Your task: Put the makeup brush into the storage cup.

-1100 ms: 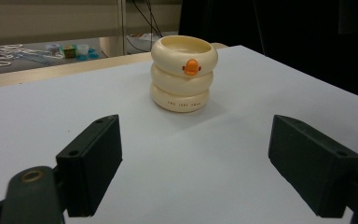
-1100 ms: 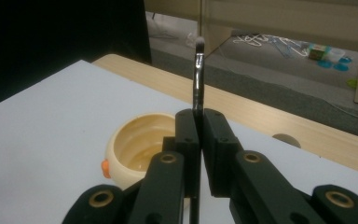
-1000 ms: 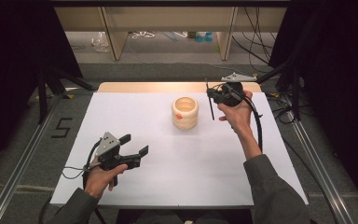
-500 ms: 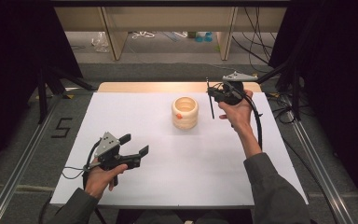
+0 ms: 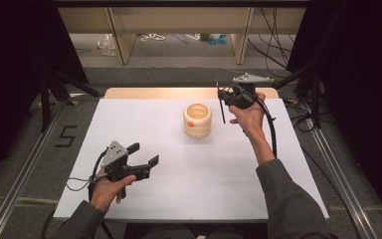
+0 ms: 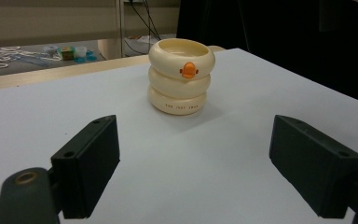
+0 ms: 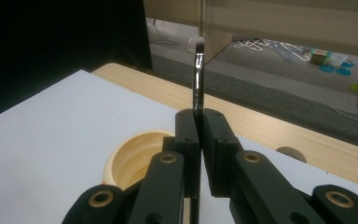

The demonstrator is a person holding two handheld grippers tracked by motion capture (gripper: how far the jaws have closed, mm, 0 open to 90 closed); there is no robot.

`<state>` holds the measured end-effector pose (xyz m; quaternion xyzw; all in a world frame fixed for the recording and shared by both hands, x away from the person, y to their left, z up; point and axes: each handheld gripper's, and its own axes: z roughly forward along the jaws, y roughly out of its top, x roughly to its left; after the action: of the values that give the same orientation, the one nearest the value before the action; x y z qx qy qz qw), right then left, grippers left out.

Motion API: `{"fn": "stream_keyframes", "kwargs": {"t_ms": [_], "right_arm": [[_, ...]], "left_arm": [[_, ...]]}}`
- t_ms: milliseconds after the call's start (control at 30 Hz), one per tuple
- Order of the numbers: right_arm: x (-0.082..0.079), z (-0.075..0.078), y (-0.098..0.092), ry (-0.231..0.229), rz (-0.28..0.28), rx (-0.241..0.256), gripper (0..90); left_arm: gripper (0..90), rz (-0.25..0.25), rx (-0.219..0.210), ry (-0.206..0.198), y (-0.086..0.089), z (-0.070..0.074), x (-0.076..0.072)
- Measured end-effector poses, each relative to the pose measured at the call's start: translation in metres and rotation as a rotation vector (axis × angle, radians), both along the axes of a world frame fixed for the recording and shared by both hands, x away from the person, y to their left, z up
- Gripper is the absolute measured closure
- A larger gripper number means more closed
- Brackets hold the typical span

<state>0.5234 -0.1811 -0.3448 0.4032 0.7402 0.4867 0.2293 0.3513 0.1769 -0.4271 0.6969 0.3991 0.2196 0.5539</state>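
Note:
A cream holder (image 5: 197, 121) shaped like stacked rings, with a small orange beak on its side, stands upright on the white table (image 5: 179, 194) a little behind its middle. My right gripper (image 5: 222, 95) hovers just right of the holder and above it, shut on a thin dark brush (image 5: 221, 107) that hangs nearly upright. In the right gripper view the brush (image 7: 198, 74) rises from the closed jaws of the right gripper (image 7: 199, 116), pale tip up, with the holder's open mouth (image 7: 135, 156) below. My left gripper (image 5: 144, 154) rests low at the front left, open and holding nothing. In the left gripper view the left gripper (image 6: 198, 158) faces the holder (image 6: 181, 77).
A strip of bare wood (image 5: 144, 92) edges the table's far side. Metal rails (image 5: 25, 169) run along both sides. Beyond the table are shelf legs (image 5: 121, 35) and loose cables (image 5: 154, 37) on the floor. Dark curtains close in left and right.
My right gripper and the brush have drifted slightly left and toward the far edge. The left gripper and the holder have stayed put.

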Motion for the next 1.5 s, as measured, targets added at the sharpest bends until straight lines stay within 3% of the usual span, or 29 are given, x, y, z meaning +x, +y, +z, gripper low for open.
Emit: {"fn": "stream_keyframes", "kwargs": {"t_ms": [267, 500, 633, 900, 1067, 1267, 1367, 1400, 1467, 1500], "right_arm": [[0.003, 0.0, -0.001, 0.011, 0.005, 0.012, 85.7], [0.007, 0.008, 0.006, -0.014, 0.009, 0.01, 85.7], [0.011, 0.005, 0.009, 0.006, 0.011, 0.017, 85.7], [0.014, 0.002, 0.013, -0.004, 0.006, 0.006, 85.8], [0.017, 0.001, 0.014, 0.002, 0.01, 0.029, 85.7], [0.019, 0.011, 0.017, -0.02, 0.012, 0.015, 85.7], [0.021, 0.015, 0.02, -0.021, 0.013, 0.009, 85.7], [0.022, 0.017, 0.022, -0.02, 0.018, 0.027, 85.7], [0.022, 0.019, 0.026, -0.025, 0.022, 0.028, 85.7], [0.023, 0.02, 0.028, -0.024, 0.026, 0.032, 85.7]], "left_arm": [[15.4, 0.002, 0.001, -0.001, 0.001, 0.0, 0.0], [15.5, -0.005, -0.003, 0.001, 0.0, 0.0, 0.0], [15.5, -0.009, -0.006, 0.002, 0.0, 0.0, 0.0], [15.5, -0.01, -0.021, 0.019, -0.001, 0.001, -0.001], [15.5, -0.006, -0.023, 0.019, -0.001, 0.0, -0.001], [15.5, -0.005, 0.016, -0.024, 0.002, 0.001, 0.002], [15.5, -0.006, -0.001, -0.011, 0.001, 0.001, 0.001], [15.5, -0.005, -0.001, -0.01, 0.001, 0.001, 0.001], [15.5, -0.012, 0.007, -0.024, 0.001, 0.001, 0.002], [15.5, 0.004, 0.001, -0.008, 0.001, 0.001, 0.001]]}}
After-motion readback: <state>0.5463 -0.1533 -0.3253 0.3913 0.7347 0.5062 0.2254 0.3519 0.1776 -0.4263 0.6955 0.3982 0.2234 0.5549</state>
